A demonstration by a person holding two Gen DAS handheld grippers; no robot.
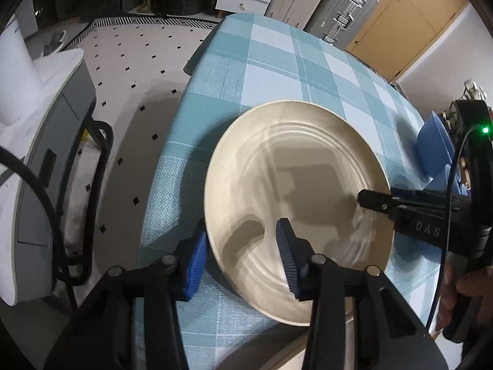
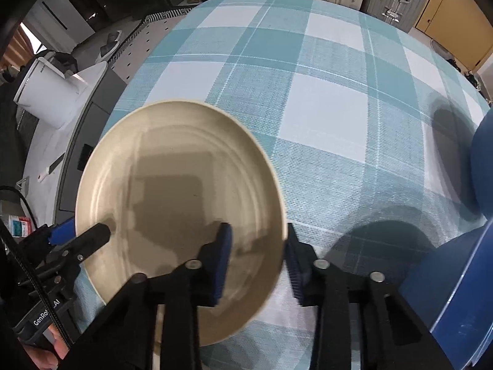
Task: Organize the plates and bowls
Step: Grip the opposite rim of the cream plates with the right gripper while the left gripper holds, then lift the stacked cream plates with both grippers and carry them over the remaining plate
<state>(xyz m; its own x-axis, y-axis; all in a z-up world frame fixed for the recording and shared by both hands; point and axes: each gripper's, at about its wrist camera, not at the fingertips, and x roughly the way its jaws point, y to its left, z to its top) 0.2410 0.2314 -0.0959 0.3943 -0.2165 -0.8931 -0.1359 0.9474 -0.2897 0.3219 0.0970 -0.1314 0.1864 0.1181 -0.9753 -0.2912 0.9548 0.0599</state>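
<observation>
Both grippers are reaching in low over a beige plate point(image 1: 295, 203) that is sitting on the teal plaid tablecloth point(image 1: 277, 61). The left gripper point(image 1: 240, 246) is straddling the plate's near-left rim, jaws released. The right gripper point(image 2: 257, 262) is straddling the opposite rim, also spread apart. The plate is round, smooth, ridged in concentric rings; glossy blue dishes point(image 2: 462, 293) are standing just beside it.
</observation>
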